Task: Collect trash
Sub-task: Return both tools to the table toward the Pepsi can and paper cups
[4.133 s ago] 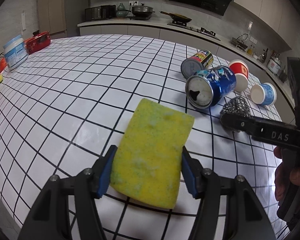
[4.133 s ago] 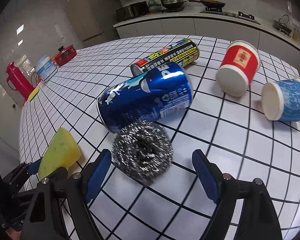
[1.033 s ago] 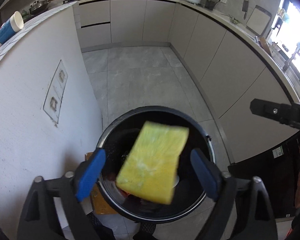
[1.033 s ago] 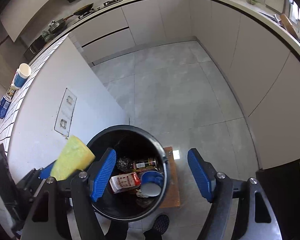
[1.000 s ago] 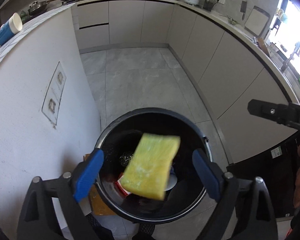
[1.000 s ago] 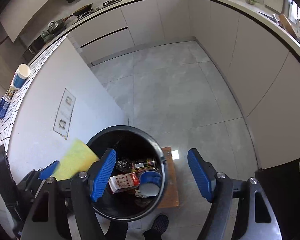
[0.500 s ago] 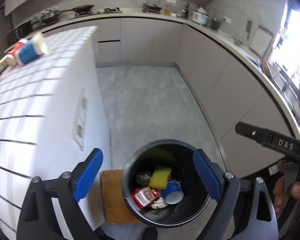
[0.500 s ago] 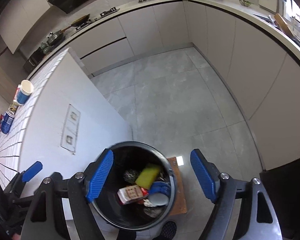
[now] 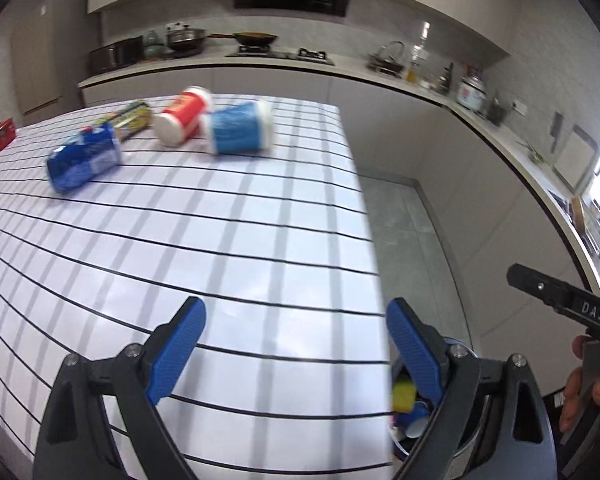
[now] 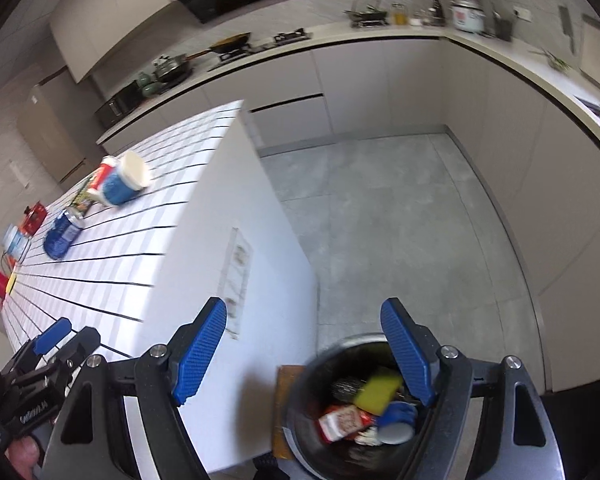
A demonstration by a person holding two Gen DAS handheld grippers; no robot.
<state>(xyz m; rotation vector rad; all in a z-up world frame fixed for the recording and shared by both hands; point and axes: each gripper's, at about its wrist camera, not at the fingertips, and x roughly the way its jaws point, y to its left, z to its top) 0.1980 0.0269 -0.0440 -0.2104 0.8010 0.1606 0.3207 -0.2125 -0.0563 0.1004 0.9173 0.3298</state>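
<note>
Trash left: blue can [image 9: 85,160] and cups may be rolled off the tabletop [image 9: 220,240] if nudged; both tools [image 9: 296,354] [image 10: 304,356] gape wide, empty.

Your counter [image 9: 228,220] wears a smooth, slightly glossy white sheet ruled with black lines, and on its far left lie a shiny blue metal can [image 9: 85,162] and a blue cup [image 9: 239,130] that looks like paper. Down on the right, the black bin [image 10: 300,404] has a sheen on its rim and holds a porous yellow sponge [image 10: 378,394]. Your pads [image 10: 198,350] are ribbed blue rubber on matt black plastic.
</note>
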